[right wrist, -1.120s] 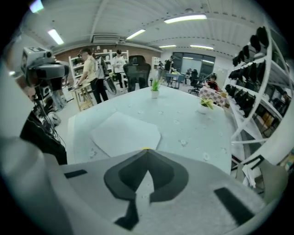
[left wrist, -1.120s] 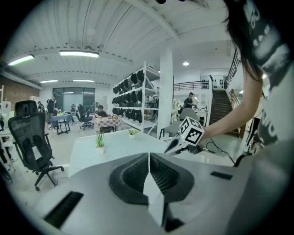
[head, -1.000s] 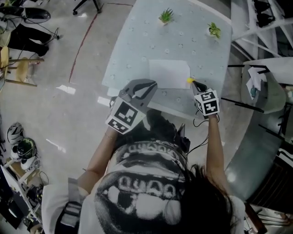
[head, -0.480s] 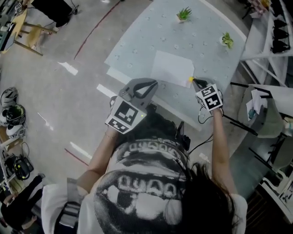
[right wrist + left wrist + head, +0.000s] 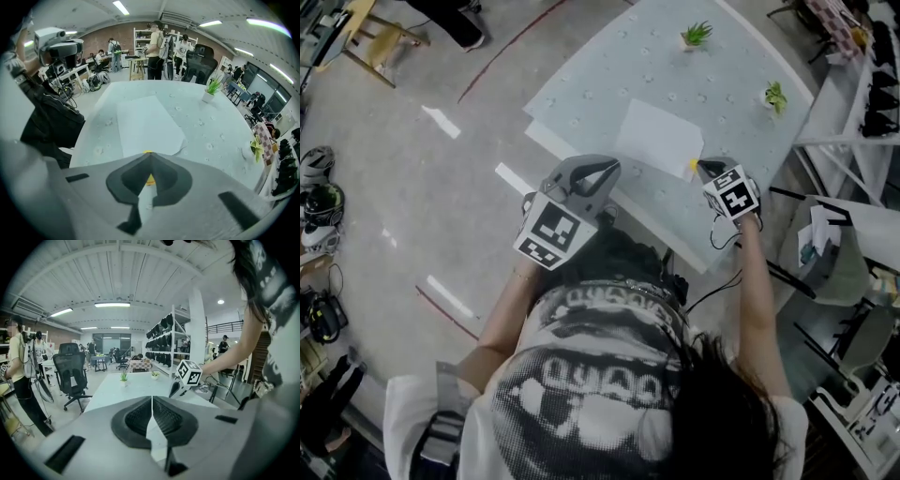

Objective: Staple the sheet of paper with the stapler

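a pale counter point(image 5: 741, 75) is seen, with the sheet of paper point(image 5: 659, 138) laid flat on it. the left gripper point(image 5: 614, 166) is held by the counter's near edge, its fingers clenched on nothing. the right gripper point(image 5: 700, 166) is held with fingers clenched on a small yellow stapler point(image 5: 692, 166) at the sheet's near right corner.

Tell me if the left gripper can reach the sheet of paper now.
Probably yes: the left gripper hangs at the near edge of the table, with the sheet of paper just beyond and nothing between them.

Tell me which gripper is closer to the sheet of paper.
Right. The right gripper points down at the paper's near right corner; the left gripper is held higher, over the table edge beside its left corner.
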A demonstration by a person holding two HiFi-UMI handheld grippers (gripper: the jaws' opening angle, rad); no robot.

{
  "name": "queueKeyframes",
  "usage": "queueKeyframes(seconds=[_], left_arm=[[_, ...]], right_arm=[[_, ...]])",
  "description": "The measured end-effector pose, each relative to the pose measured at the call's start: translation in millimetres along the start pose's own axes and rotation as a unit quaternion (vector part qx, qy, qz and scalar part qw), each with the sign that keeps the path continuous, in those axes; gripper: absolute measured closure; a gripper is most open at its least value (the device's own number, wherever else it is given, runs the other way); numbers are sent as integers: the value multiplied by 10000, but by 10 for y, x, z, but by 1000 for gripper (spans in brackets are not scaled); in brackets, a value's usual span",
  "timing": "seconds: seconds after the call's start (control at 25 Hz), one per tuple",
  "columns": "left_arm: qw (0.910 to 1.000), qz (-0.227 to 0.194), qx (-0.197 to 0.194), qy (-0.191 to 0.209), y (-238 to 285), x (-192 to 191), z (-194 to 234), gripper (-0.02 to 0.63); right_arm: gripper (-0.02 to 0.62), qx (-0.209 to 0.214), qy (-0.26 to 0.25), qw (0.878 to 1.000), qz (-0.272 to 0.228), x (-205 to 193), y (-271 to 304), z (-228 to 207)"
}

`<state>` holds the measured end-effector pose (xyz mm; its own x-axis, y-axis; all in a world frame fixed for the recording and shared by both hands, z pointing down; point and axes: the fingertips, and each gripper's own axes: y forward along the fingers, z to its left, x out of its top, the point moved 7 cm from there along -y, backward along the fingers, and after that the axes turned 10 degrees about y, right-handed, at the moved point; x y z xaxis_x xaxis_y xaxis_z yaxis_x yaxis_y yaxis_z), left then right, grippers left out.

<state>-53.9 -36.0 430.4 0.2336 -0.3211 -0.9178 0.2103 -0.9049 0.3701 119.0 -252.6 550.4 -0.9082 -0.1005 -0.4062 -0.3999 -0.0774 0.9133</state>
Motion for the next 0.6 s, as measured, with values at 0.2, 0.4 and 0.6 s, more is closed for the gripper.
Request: queueKeyframes(seconds=[0.2,0.4,0.6], left_arm=[[9999,17,89,-75,-22,-65,49,600],[9998,-38,131,-164,38,-81,109,600],[9996,-62,78,-251,140,-120,96,600]], right_arm=[[592,220,-125,9987,433,75,63,-2],[592,291,-686,9902,1185,182,149,26],[592,652,-402,9856,1505,205,187,-54]])
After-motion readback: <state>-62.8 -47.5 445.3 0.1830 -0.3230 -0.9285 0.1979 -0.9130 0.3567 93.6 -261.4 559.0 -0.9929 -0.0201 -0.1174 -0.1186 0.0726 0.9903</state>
